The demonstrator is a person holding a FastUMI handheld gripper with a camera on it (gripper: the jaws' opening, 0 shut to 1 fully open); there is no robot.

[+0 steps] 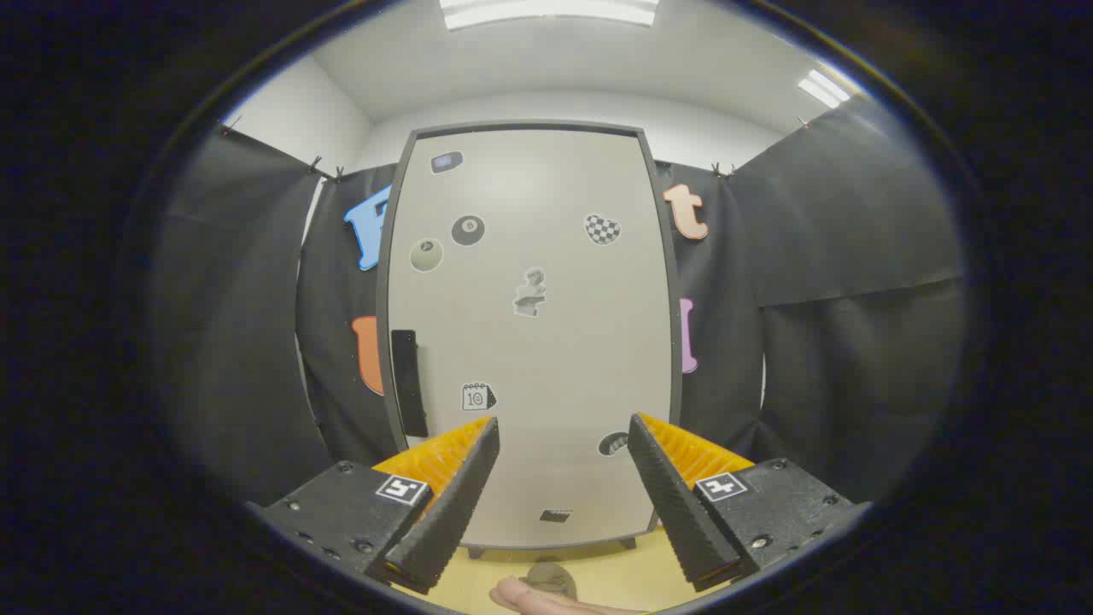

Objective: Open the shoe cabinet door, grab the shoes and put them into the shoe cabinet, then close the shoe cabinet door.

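Two fingers [465, 478] of the tongs [564, 431] sit spread wide apart at the near end, nothing between them, just pointing straight at the cabinet. Right below them, nearest of all, there's a bit of a person's hand [534, 598] poking in, with a small brownish thing [551, 576] just past it on the yellowish floor [615, 568], too cut off to tell what it is.

Beyond the fingers stands the shoe cabinet [529, 333], pretty much dead center, upright on short dark feet. Its door [555, 256] is closed, a pale grey panel in a dark frame. A black vertical handle [408, 382] sits on the left edge of the door, a little left of and beyond the left finger. The door's covered in little stickers: a couple of billiard balls [467, 230] up top left, a checkered heart [602, 228] on the right, a calendar one [478, 396] just above the left fingertip.

Behind the cabinet on both sides hangs the black cloth wall [854, 256], then white walls and a ceiling light [546, 10] farthest off.
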